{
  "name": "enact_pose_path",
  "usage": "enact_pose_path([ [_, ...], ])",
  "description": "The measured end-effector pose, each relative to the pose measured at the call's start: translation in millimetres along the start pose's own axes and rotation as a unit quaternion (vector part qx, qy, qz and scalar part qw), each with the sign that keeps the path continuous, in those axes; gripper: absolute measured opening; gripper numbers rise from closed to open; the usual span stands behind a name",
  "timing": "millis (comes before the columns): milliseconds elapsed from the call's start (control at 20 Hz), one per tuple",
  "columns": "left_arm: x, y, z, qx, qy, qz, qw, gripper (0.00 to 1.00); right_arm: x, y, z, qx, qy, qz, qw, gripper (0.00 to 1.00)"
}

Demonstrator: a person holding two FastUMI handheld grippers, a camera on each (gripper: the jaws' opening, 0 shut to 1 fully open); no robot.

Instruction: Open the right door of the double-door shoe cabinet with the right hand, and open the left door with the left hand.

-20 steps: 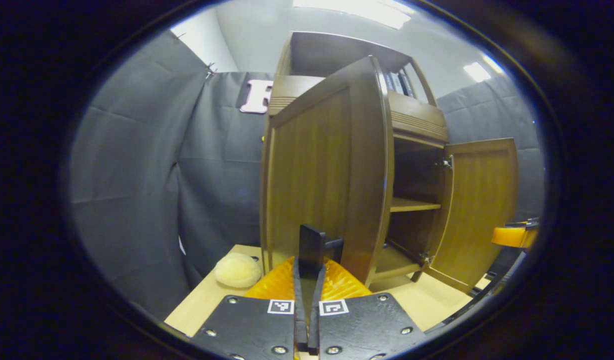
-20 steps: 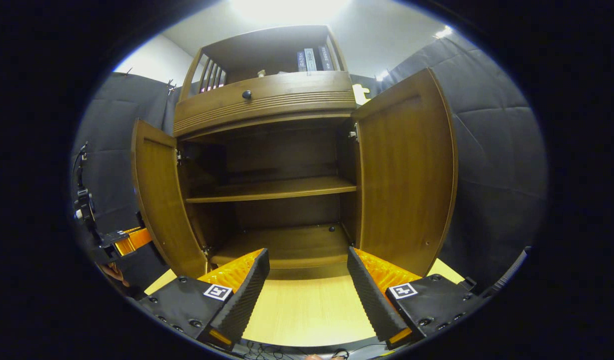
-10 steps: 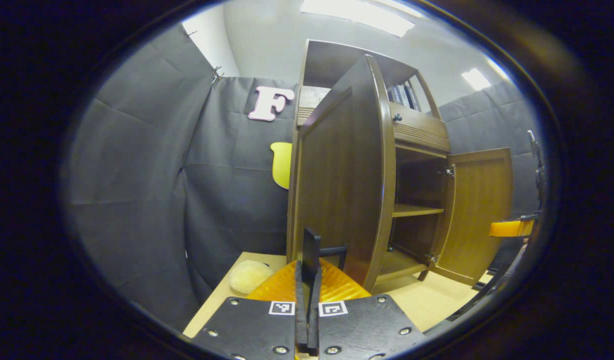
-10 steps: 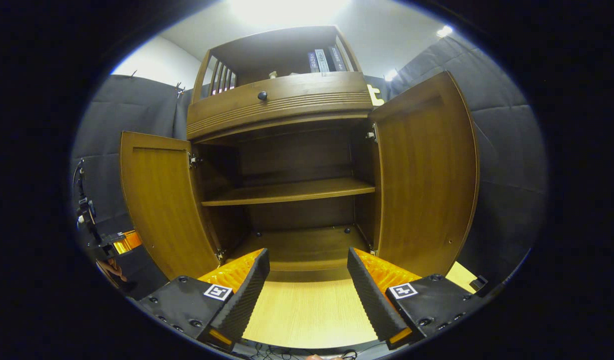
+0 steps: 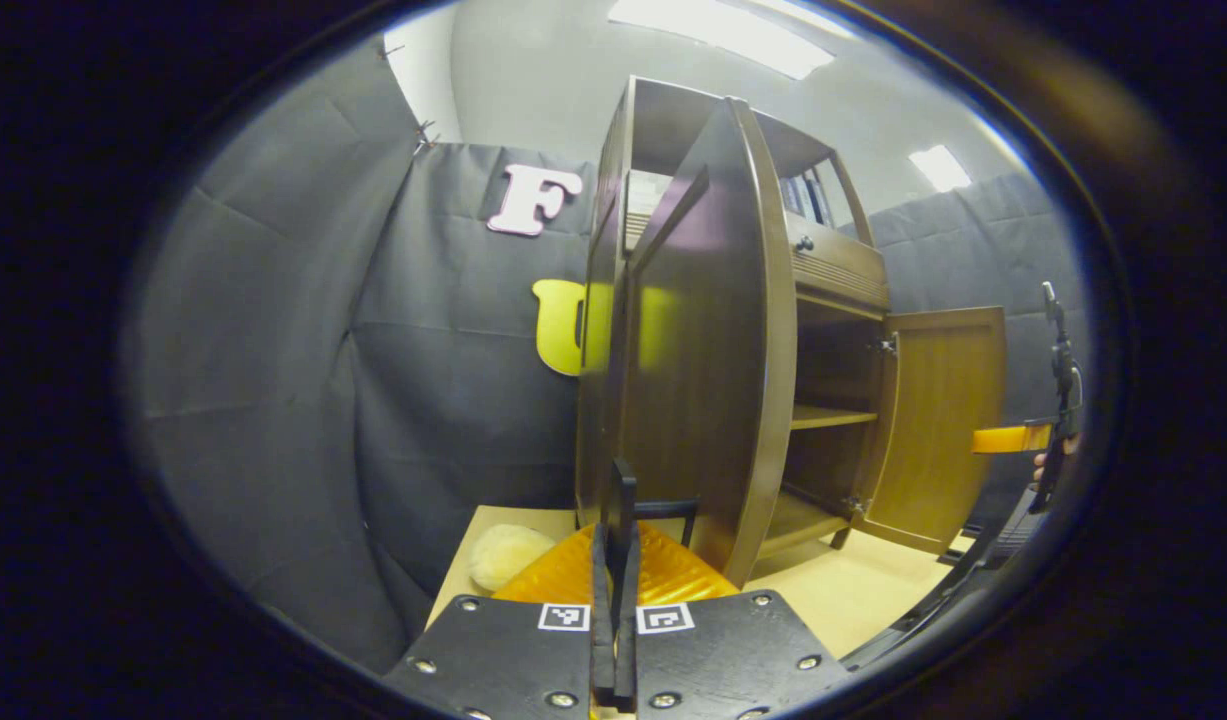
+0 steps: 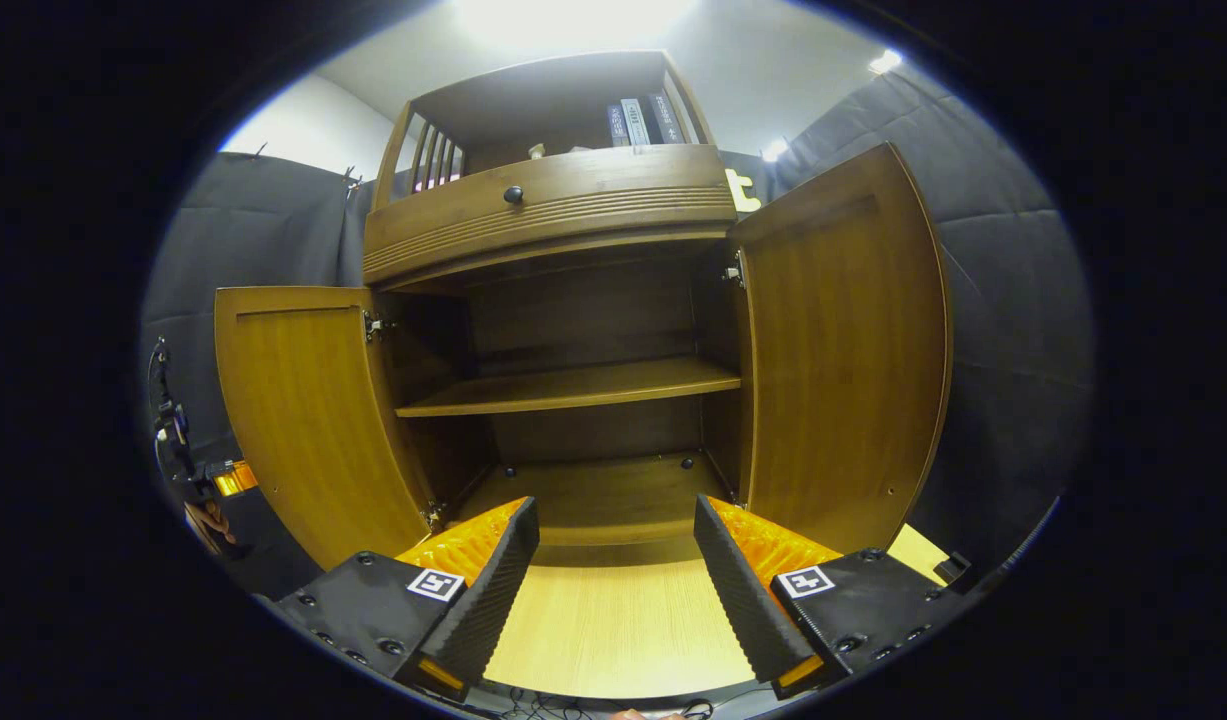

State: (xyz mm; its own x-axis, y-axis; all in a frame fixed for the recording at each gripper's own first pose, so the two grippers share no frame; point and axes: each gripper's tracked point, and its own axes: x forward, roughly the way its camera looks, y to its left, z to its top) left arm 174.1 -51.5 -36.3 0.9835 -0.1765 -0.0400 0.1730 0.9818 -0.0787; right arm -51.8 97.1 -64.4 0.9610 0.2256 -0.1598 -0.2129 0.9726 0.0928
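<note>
The brown double-door shoe cabinet (image 6: pixel 573 210) stands on a light wooden table with both doors swung out. In the right gripper view, the left door (image 6: pixel 303 410) points out to the left and the right door (image 6: pixel 843 340) to the right, with an inner shelf (image 6: pixel 573 385) bare between them. My right gripper (image 6: pixel 613 585) is open, held in front of the cabinet's floor and touching nothing. In the left gripper view, the left door (image 5: pixel 713 350) is seen nearly edge-on, and my left gripper (image 5: pixel 613 535) is shut on its dark handle (image 5: pixel 625 490). The right door (image 5: pixel 948 420) shows beyond.
A cream-coloured soft lump (image 5: pixel 508 555) lies on the table (image 5: pixel 853 600) left of the cabinet. A drawer with a dark knob (image 6: pixel 513 195) and several books (image 6: pixel 638 120) sit above the doors. The other gripper (image 5: pixel 1013 438) and a hand (image 5: pixel 1051 465) show far right.
The left door has swung further outward with my left gripper still on its handle. The right gripper has stayed open and shifted only slightly.
</note>
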Motion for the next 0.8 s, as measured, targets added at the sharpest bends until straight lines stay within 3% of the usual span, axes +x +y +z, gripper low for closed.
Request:
enact_pose_path([
  [350,-16.9,4.1,2.4,-0.008,0.003,0.037,0.999,0.02,0.3,-12.9,3.1,-0.002,-0.001,-0.018,1.0,0.98],
  [550,-30.9,19.0,4.7,0.027,0.01,0.089,0.996,0.02,-0.2,-31.2,4.3,0.004,-0.003,-0.042,0.999,0.98],
  [700,-32.0,-10.8,-0.2,0.045,0.031,0.042,0.998,0.02,-2.6,-43.2,4.3,0.013,-0.004,-0.056,0.998,0.98],
  [800,-39.6,-19.2,3.5,0.058,0.03,0.026,0.998,0.11,-3.8,-50.2,3.2,0.013,-0.001,-0.063,0.998,0.98],
])
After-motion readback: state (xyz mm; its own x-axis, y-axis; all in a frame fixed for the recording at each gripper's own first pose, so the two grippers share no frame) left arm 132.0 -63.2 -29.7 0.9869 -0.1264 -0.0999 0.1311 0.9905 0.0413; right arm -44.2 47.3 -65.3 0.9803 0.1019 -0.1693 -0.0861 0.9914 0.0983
